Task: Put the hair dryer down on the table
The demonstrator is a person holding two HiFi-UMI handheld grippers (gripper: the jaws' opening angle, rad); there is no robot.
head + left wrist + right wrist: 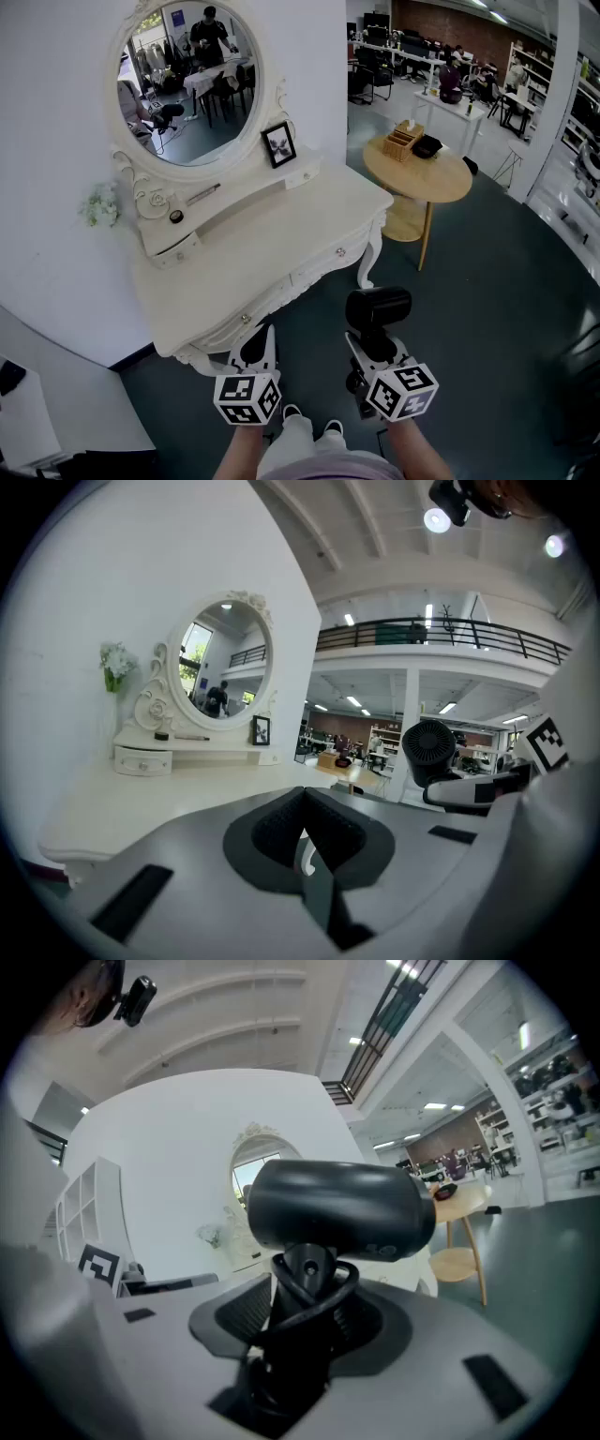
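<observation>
A black hair dryer (377,309) stands upright in my right gripper (373,349), which is shut on its handle with the cord looped round it. In the right gripper view the dryer's barrel (337,1211) fills the middle, above the jaws (302,1312). It hangs over the floor, right of the white dressing table (272,267). My left gripper (253,354) is shut with nothing between its pads, at the table's front edge. The left gripper view shows the closed pads (305,832), the tabletop (150,799) and the dryer (431,752) at the right.
An oval mirror (187,80), a small picture frame (278,143), a little drawer shelf (173,246) and white flowers (99,204) stand at the table's back. A round wooden side table (419,173) with a basket is further right. Dark floor lies below the grippers.
</observation>
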